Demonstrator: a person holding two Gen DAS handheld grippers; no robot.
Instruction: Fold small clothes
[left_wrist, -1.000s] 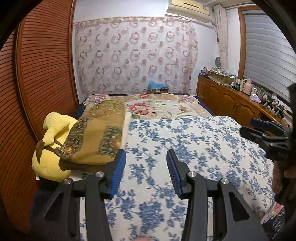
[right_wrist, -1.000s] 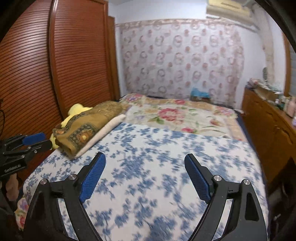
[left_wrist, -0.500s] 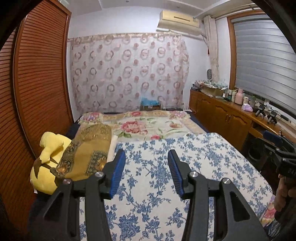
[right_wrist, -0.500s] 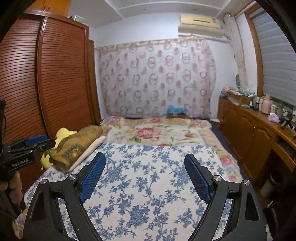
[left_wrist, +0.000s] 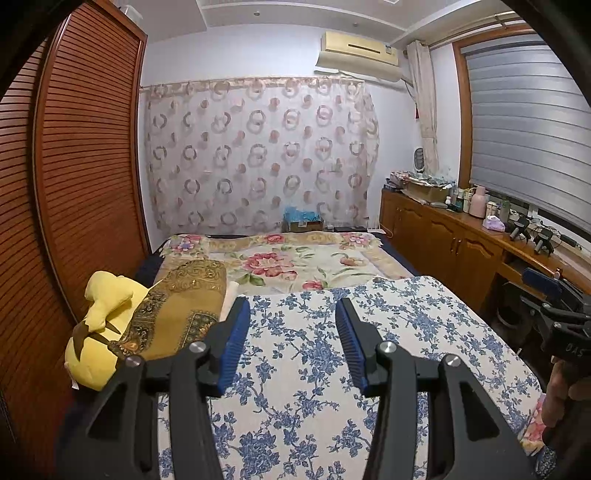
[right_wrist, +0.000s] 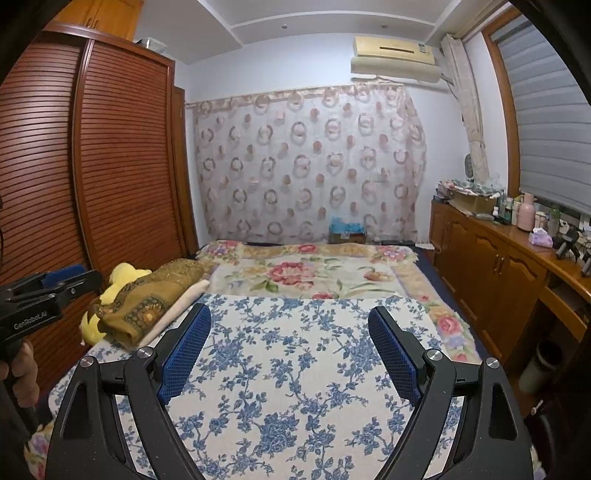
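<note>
My left gripper (left_wrist: 291, 306) hangs open over the near part of a bed, nothing between its blue pads. Below it lies a white cover with blue flowers (left_wrist: 314, 369). A folded ochre patterned cloth (left_wrist: 177, 314) rests at the bed's left edge, left of the gripper and apart from it. My right gripper (right_wrist: 290, 314) stands wide open over the same blue-flowered cover (right_wrist: 295, 387), also empty. The ochre cloth (right_wrist: 147, 295) lies on a cream layer to its left. Each gripper shows at the edge of the other's view, held by a hand.
A yellow plush toy (left_wrist: 99, 325) sits under the ochre cloth by the slatted wooden wardrobe (left_wrist: 74, 184). A red-flowered blanket (left_wrist: 295, 258) covers the far half of the bed. A wooden cabinet (right_wrist: 498, 266) with bottles runs along the right wall, and a patterned curtain (right_wrist: 314, 166) hangs behind.
Both grippers rose and tipped up from the bed, so the ceiling and more of the room now show. Their jaw gaps look the same.
</note>
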